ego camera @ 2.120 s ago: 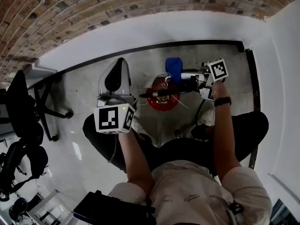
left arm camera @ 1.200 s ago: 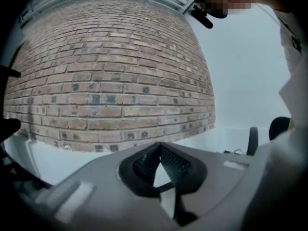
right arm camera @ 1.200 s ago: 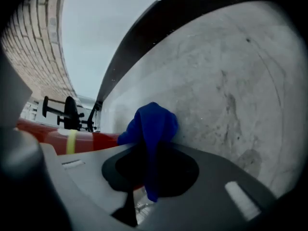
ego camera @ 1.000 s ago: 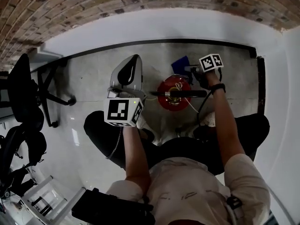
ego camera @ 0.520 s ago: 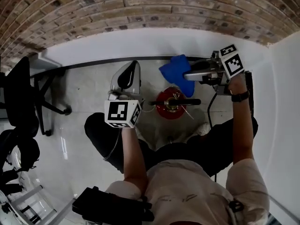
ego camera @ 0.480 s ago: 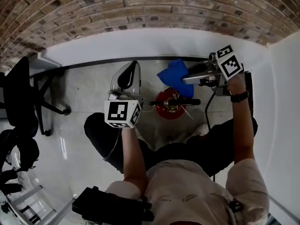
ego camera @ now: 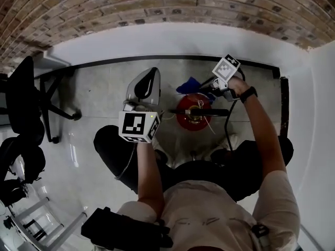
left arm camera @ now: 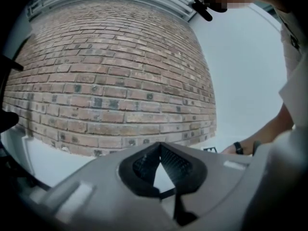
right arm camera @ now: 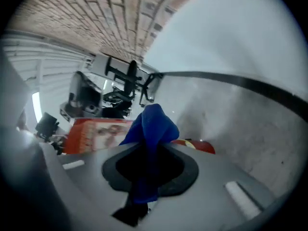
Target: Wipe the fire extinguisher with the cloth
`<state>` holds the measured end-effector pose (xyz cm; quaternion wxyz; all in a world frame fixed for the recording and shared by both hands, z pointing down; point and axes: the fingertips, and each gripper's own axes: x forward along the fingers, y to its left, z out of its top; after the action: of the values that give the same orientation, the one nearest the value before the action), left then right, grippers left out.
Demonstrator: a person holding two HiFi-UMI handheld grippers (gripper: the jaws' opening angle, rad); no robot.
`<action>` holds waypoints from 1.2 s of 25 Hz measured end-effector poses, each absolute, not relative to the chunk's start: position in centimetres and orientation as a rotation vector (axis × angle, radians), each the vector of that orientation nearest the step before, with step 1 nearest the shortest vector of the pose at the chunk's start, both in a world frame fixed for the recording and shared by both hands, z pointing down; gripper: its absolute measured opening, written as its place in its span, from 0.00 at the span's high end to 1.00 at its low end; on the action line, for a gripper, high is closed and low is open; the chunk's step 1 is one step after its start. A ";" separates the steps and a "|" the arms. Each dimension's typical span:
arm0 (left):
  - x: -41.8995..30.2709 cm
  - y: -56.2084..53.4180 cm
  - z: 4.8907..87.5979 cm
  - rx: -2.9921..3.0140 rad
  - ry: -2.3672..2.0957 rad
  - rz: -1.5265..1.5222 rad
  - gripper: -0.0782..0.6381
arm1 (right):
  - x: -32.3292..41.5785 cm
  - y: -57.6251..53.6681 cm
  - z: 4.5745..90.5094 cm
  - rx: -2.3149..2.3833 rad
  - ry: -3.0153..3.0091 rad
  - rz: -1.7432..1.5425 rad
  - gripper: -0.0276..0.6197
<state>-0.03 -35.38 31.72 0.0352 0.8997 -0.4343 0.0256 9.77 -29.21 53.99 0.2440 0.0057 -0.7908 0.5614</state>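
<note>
The red fire extinguisher (ego camera: 184, 116) stands upright on the grey floor between the person's feet, seen from above, with its black handle (ego camera: 207, 111) across the top. My right gripper (ego camera: 205, 86) is shut on the blue cloth (ego camera: 188, 84) at the extinguisher's far upper side. In the right gripper view the cloth (right arm camera: 153, 124) bunches out of the right gripper (right arm camera: 150, 150), and the extinguisher's red body (right arm camera: 201, 147) shows just behind. My left gripper (ego camera: 151, 73) hangs to the extinguisher's left, apart from it. The left gripper (left arm camera: 160, 147) has its tips together and holds nothing.
A white wall with a black skirting strip (ego camera: 110, 63) runs behind the extinguisher, with brick (ego camera: 157, 4) above. A black office chair (ego camera: 23, 106) and a desk frame (ego camera: 49, 109) stand at the left. The person's legs (ego camera: 112, 150) flank the extinguisher.
My right gripper has dropped from a raised spot near the wall down to the extinguisher's top, carrying the cloth with it. The left gripper has barely moved.
</note>
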 end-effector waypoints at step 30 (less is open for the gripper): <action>-3.6 -36.4 29.3 2.754 -1.413 -0.019 0.89 | 7.6 -30.6 35.5 -0.293 -2.469 1.034 0.86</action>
<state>-3.57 -36.40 29.34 0.0228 0.8895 -0.4564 -0.0063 7.56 -30.55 35.50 0.2224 -0.1062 -0.8939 0.3744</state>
